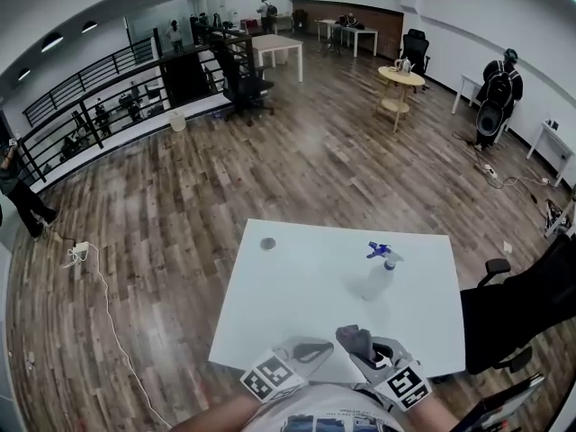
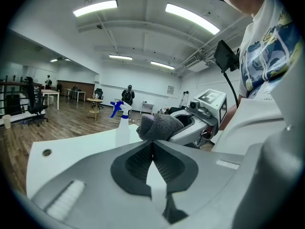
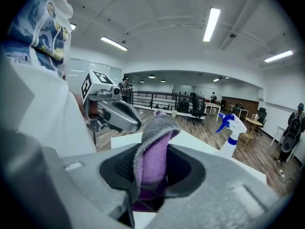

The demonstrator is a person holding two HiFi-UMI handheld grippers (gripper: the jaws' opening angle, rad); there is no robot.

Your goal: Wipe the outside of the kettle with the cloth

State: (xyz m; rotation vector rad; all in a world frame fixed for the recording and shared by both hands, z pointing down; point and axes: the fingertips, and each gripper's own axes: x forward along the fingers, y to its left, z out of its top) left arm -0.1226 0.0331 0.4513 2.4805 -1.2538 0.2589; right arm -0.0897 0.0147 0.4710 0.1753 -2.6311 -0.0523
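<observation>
The fingers of the left gripper point(image 2: 153, 146) are held clenched together on nothing over the white table point(image 1: 297, 304), just right of them the grey-and-purple cloth point(image 3: 157, 128) is clamped between the fingers of the right gripper point(image 3: 152, 168), its fold standing past their tips, and a spray bottle point(image 1: 382, 275) is seen well beyond both.

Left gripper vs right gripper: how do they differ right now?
Left gripper is shut with nothing between its jaws; right gripper is shut on the grey-purple cloth. Left gripper's jaws meet; right gripper's jaws are kept apart by the cloth. Both hover at the near edge of the table.
</observation>
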